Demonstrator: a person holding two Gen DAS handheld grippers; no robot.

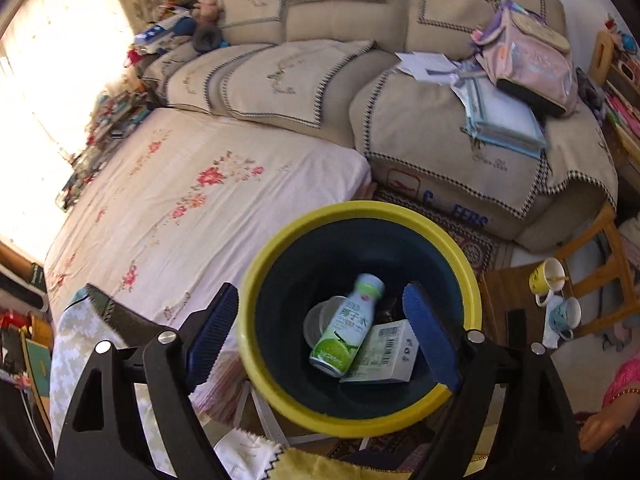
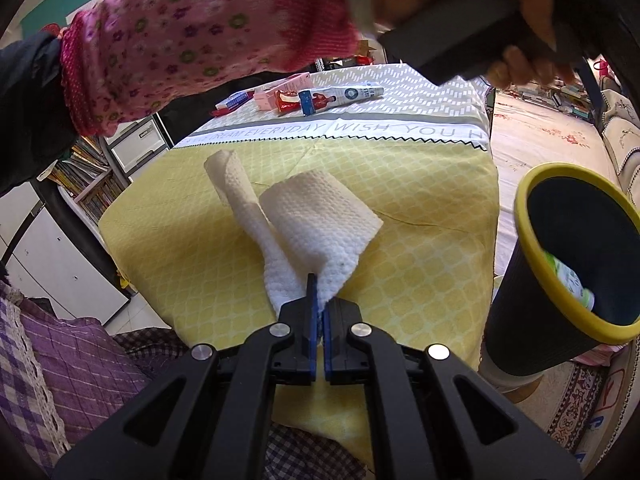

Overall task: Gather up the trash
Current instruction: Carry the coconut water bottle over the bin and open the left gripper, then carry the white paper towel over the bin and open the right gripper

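**Ana:** Left wrist view first: the left gripper (image 1: pixel 324 330) hangs over the trash bin (image 1: pixel 472 280), blue pads spread wide with nothing between them. One finger (image 1: pixel 212 336) sits outside the yellow rim, the other (image 1: pixel 430 336) over the bin's mouth.

**Ben:** And the bin's dark inside is filling up. A green-and-white drink bottle (image 1: pixel 346 326) lies tilted in it, cap pointing up and away, resting on a white carton (image 1: pixel 386 354) with a barcode. A clear plastic lid (image 1: pixel 320 320) peeks out beside the bottle.

**Ana:** Beyond the bin there's a floral sheet (image 1: pixel 192 200) and a beige sofa (image 1: pixel 440 148) with papers and a pink bag on it. Two mugs stand on a wooden stool (image 1: pixel 508 292) to the right.

**Ben:** Over to the right wrist view. The right gripper (image 2: pixel 319 300) is clamped tight on a corner of a white paper towel (image 2: pixel 316 216), which lies curled on the yellow tablecloth (image 2: pixel 420 232).

**Ana:** The towel is in two rolled folds, fanning away from the pinched corner. It's on the table, well apart from the bin (image 2: pixel 532 320), which stands off the table's right edge with the bottle just visible inside.

**Ben:** At the table's far end, a few small packets and a tube (image 2: pixel 340 98). Up top, a pink flowered sleeve (image 2: pixel 192 44) and a hand (image 2: pixel 472 0) gripping the other tool's black handle.
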